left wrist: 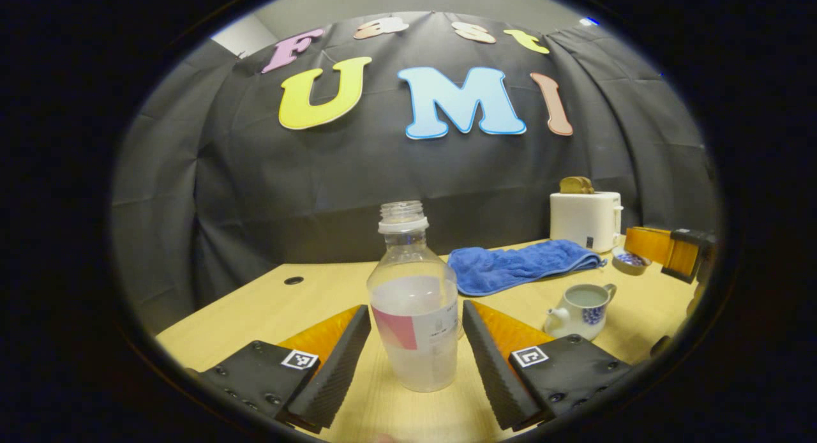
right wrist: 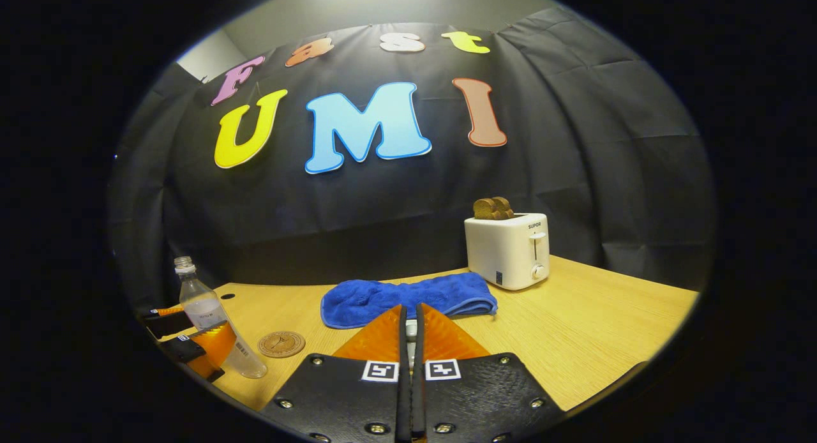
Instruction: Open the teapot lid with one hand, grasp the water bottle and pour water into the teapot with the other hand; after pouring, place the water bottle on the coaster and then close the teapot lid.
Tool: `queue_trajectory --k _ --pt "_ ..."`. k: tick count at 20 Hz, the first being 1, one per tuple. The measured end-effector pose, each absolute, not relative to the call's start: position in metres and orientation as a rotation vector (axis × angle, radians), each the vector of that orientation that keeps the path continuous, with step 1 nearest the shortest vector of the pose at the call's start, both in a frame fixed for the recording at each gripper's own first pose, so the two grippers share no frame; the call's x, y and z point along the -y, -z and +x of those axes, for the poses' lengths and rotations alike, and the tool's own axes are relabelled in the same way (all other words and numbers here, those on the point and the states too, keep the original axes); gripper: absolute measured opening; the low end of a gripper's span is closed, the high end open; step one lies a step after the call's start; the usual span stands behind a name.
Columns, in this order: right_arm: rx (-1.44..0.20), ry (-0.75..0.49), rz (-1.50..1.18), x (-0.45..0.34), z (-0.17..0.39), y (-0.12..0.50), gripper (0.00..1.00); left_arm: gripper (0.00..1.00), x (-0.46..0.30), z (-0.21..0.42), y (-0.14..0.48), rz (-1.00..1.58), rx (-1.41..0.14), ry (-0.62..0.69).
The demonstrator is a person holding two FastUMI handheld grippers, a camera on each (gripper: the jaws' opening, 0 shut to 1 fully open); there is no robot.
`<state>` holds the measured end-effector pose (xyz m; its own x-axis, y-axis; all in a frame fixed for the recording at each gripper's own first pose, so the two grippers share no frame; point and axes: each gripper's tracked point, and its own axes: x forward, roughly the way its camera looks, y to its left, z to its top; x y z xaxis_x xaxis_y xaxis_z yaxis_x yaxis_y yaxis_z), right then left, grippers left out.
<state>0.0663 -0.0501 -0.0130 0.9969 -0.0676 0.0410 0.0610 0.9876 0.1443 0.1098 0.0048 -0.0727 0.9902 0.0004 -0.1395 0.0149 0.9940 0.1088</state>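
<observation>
An uncapped clear water bottle (left wrist: 413, 341), partly full, stands upright on the table between the fingers of my left gripper (left wrist: 416, 309), which is open with a narrow gap on each side. The white and blue teapot (left wrist: 579, 312) sits to the right with its lid off and water showing inside. My right gripper (right wrist: 410, 310) is shut, with a white sliver between its fingers. In the left gripper view that right gripper (left wrist: 638, 251) holds the teapot lid (left wrist: 630, 260) above the table. A round brown coaster (right wrist: 281, 344) lies just beside the water bottle (right wrist: 205, 312).
A folded blue towel (left wrist: 520, 264) lies behind the teapot. A white toaster (right wrist: 507, 250) with bread in it stands at the back by the black cloth wall. The wooden table (right wrist: 606, 328) has a cable hole (left wrist: 293, 280) at the far left.
</observation>
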Motion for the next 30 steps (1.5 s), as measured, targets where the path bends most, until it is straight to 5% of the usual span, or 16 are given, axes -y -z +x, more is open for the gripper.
queue_trajectory --k 5,30 --pt "0.043 0.068 0.152 0.052 0.066 0.013 0.01 0.88 -0.006 0.113 0.072 0.158 -0.139 -0.003" --pt "0.033 0.047 0.241 0.103 0.031 0.024 0.01 0.87 0.030 0.136 0.051 1.037 -0.121 0.120"
